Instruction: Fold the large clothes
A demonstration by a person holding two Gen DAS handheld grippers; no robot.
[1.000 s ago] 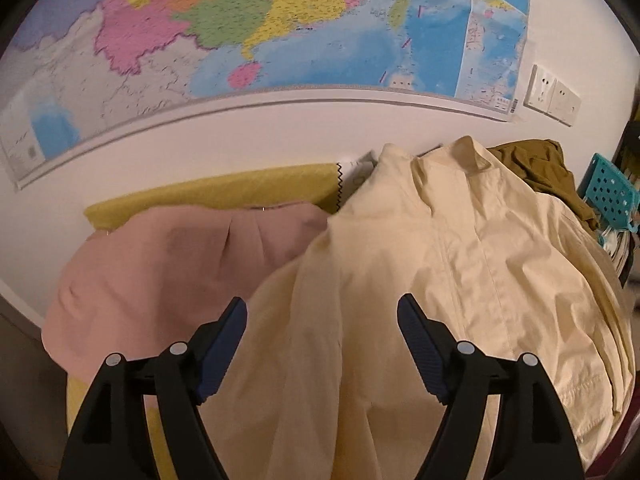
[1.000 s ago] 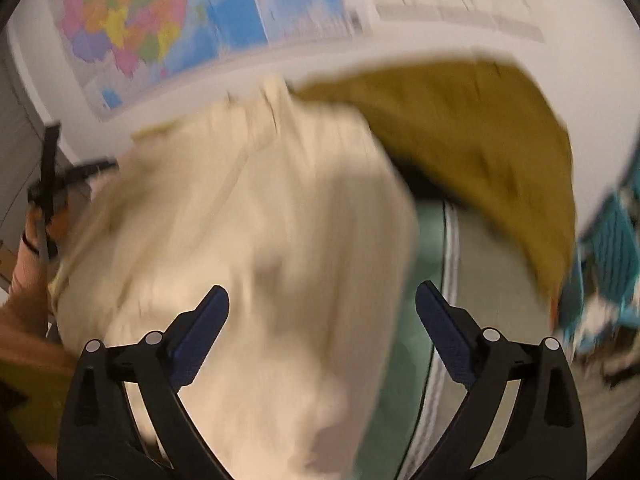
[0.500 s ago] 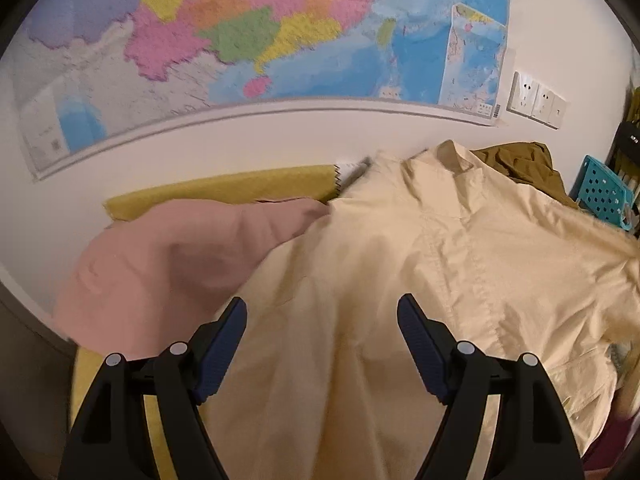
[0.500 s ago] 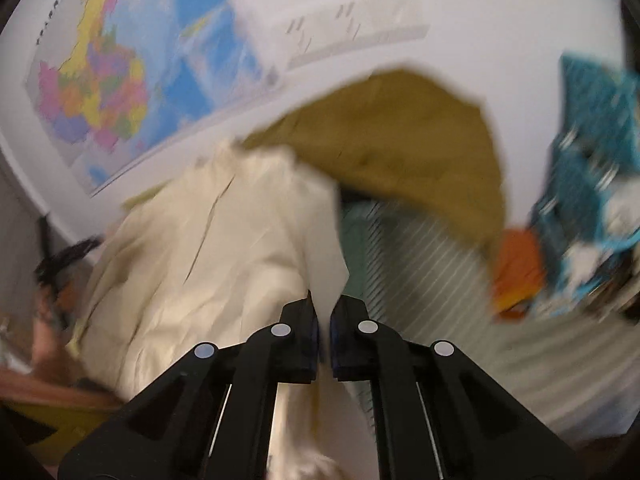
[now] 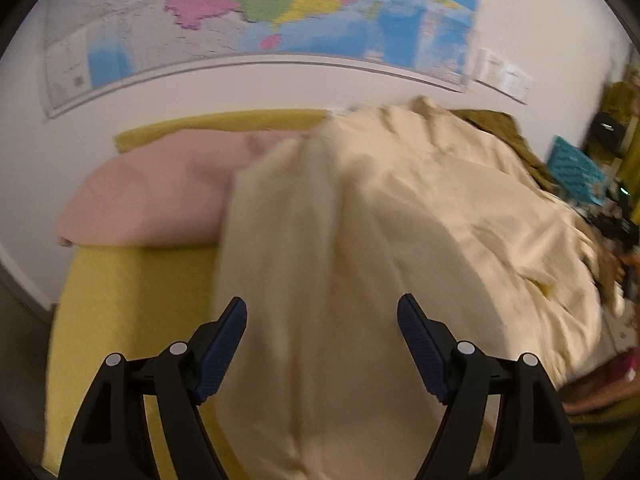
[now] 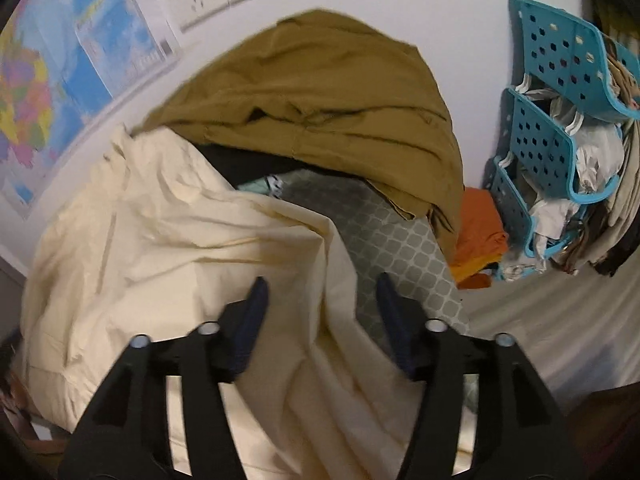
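Cream jacket [image 5: 420, 216] heaped over yellow surface [image 5: 132, 300], hem cut off below frame. Left tool [image 5: 322, 334] open above it, blurred. Right tool [image 6: 320, 312] just been opening; fabric fold between jaws, apparently unpinched.

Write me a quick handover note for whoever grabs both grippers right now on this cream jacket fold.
Left gripper: open, over the cream jacket, gripping nothing.
Right gripper: jaws have just been opening; a jacket fold lies between them, unpinched.
Jacket is spread rumpled on the yellow cover, beside the pink garment and the mustard garment.
Done: one flap looks turned over.
Left: smooth it, finish the folds.
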